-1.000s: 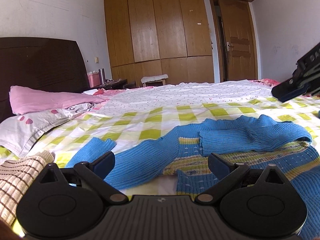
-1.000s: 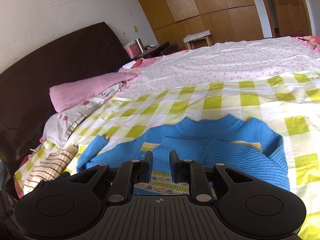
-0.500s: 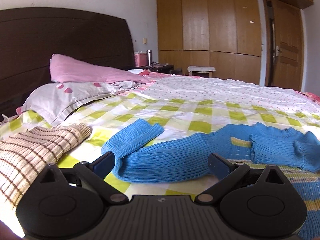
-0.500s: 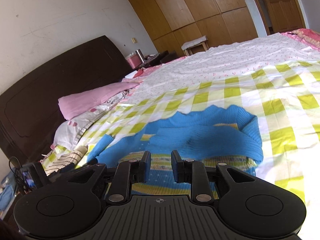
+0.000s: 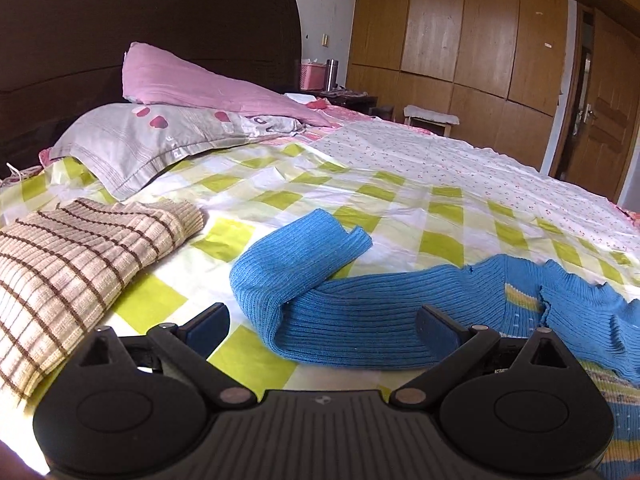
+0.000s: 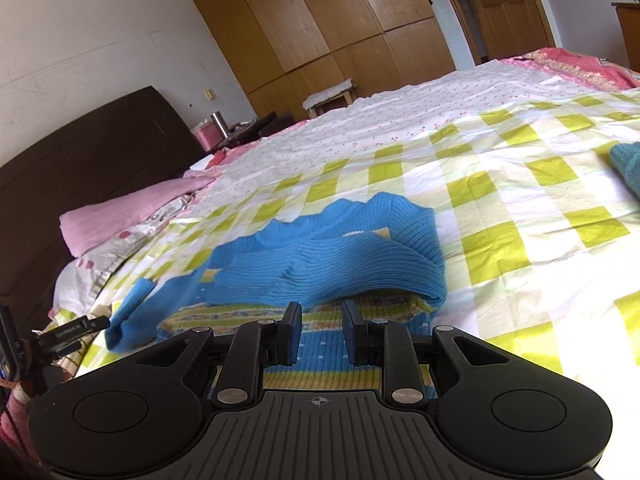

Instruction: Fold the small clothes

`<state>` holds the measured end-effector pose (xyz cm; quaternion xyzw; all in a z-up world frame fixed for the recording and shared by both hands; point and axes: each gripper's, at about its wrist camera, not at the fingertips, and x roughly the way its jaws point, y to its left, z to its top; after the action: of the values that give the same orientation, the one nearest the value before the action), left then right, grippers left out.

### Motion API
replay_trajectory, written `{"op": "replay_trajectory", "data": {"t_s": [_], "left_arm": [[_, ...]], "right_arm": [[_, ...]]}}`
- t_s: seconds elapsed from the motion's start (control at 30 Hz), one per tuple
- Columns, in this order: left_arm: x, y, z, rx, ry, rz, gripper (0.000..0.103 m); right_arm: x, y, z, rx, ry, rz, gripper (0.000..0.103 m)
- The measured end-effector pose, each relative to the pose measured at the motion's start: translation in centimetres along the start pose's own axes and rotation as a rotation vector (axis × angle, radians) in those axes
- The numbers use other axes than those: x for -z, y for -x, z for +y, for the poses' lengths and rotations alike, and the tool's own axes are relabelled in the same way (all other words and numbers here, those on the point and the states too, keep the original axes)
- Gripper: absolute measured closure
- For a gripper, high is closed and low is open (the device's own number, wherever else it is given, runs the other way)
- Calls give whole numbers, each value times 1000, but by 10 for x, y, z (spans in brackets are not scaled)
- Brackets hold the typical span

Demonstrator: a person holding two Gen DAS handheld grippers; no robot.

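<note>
Both grippers empty | left gripper (image 5: 322, 326) wide | right gripper (image 6: 319, 335) narrow, seemingly above blue sweater (image 6: 340, 252)

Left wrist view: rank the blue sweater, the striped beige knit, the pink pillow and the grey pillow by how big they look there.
1. blue sweater
2. striped beige knit, enlarged by nearness to the camera
3 and 4. grey pillow and pink pillow look alike in size; both lie farther off, so no ranking between them.

the left gripper (image 5: 322, 330) hovers with jaws wide apart over a blue sweater (image 5: 360, 312). its sleeve lies bent on the checked sheet (image 5: 248, 200), near a folded striped garment (image 5: 72, 264).
</note>
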<state>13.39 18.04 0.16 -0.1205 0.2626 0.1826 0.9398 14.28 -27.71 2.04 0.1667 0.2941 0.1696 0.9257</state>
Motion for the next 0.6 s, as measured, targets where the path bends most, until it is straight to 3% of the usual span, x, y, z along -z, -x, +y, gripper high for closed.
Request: {"op": "replay_trajectory", "data": {"t_s": [0.1,0.37,0.6], "left_arm": [[-2,-8,-4,44,-54,55,0],[-4,-3,-16,158,-153,59,0],[-16,-6,3,138,-50,50,0]], "right_arm": [[-2,-3,-5,15,-17,-10,79],[-8,-8,2,70,47,-45,79],[-5,-9,4,105,83,-65,79]]}}
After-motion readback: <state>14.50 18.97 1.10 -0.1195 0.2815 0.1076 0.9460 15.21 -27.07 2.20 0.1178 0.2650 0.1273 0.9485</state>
